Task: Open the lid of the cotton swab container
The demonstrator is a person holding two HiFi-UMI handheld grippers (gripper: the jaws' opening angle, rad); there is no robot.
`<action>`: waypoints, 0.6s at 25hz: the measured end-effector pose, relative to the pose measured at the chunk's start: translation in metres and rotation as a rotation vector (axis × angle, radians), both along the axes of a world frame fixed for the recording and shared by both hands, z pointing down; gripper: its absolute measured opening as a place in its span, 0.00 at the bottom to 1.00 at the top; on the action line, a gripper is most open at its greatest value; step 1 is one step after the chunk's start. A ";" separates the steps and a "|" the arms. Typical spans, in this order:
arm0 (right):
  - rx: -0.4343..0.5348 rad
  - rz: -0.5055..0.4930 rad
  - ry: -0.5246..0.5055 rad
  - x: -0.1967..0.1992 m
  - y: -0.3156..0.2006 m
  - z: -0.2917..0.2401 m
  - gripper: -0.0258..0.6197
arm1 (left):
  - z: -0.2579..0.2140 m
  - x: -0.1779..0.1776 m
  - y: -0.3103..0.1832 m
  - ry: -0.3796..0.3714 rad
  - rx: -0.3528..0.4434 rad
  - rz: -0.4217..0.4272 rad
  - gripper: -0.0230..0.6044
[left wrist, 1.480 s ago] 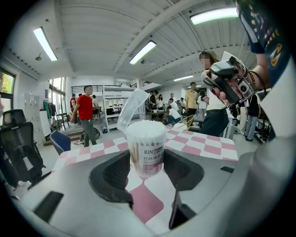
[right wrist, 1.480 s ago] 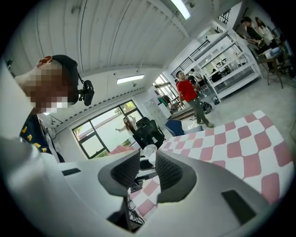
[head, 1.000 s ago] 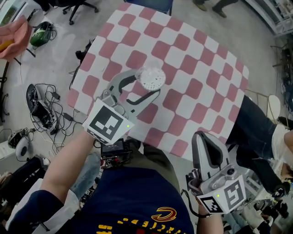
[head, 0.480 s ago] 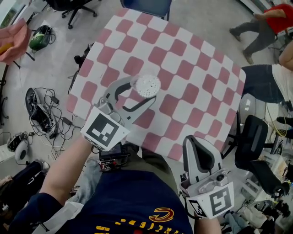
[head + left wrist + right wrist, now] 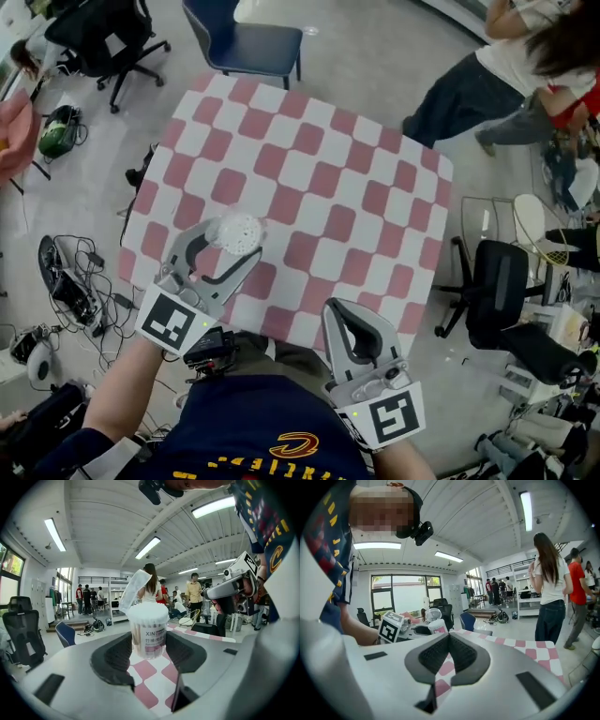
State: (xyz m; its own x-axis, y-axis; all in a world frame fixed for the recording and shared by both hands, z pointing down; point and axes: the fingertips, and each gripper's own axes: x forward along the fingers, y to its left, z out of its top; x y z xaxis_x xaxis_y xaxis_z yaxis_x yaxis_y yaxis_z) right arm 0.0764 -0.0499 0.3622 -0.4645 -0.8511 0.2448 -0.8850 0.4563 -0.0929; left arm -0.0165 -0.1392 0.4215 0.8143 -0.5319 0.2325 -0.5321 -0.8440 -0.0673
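Note:
The cotton swab container point(image 5: 236, 230) is a clear round tub packed with white swabs. It sits between the jaws of my left gripper point(image 5: 237, 242), over the near left part of the checkered table point(image 5: 337, 187). In the left gripper view both pads press the container point(image 5: 147, 623), and its clear lid point(image 5: 135, 588) stands flipped up behind it. My right gripper point(image 5: 349, 325) is shut on nothing near the table's front edge. In the right gripper view the jaws point(image 5: 449, 652) meet, with the container point(image 5: 437, 627) off to the left.
A blue chair point(image 5: 248, 42) stands at the table's far side and a black office chair point(image 5: 497, 291) to its right. Cables and gear point(image 5: 66, 281) lie on the floor at the left. People point(image 5: 487, 66) stand at the far right.
The head view has shifted, so the table and both grippers sit lower and further left in the picture. The left gripper keeps its hold on the container. The right gripper stays shut and has rolled slightly.

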 end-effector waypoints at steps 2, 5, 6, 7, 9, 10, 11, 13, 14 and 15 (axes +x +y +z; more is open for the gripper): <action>0.004 0.008 -0.017 0.002 0.002 -0.002 0.06 | -0.006 0.001 0.009 -0.011 0.003 -0.002 0.40; 0.005 0.019 -0.041 0.004 0.003 -0.002 0.06 | -0.013 0.007 0.020 -0.047 0.034 0.020 0.40; 0.006 0.022 -0.045 0.006 0.003 -0.002 0.06 | -0.013 0.011 0.023 -0.067 0.050 0.035 0.40; 0.005 0.025 -0.048 0.008 0.004 -0.002 0.06 | -0.014 0.016 0.027 -0.086 0.066 0.051 0.40; 0.006 0.029 -0.051 0.013 0.006 -0.002 0.06 | -0.017 0.025 0.032 -0.104 0.091 0.074 0.40; 0.007 0.032 -0.053 0.015 0.006 -0.002 0.06 | -0.018 0.028 0.033 -0.106 0.099 0.080 0.40; 0.009 0.037 -0.054 0.017 0.006 -0.003 0.06 | -0.019 0.031 0.034 -0.107 0.104 0.082 0.40; 0.017 0.049 -0.059 0.022 0.006 -0.004 0.06 | -0.018 0.035 0.034 -0.119 0.107 0.085 0.40; 0.020 0.055 -0.060 0.024 0.006 -0.005 0.06 | -0.016 0.037 0.036 -0.127 0.107 0.089 0.40; 0.023 0.060 -0.058 0.026 0.007 -0.006 0.06 | -0.014 0.038 0.038 -0.135 0.103 0.093 0.40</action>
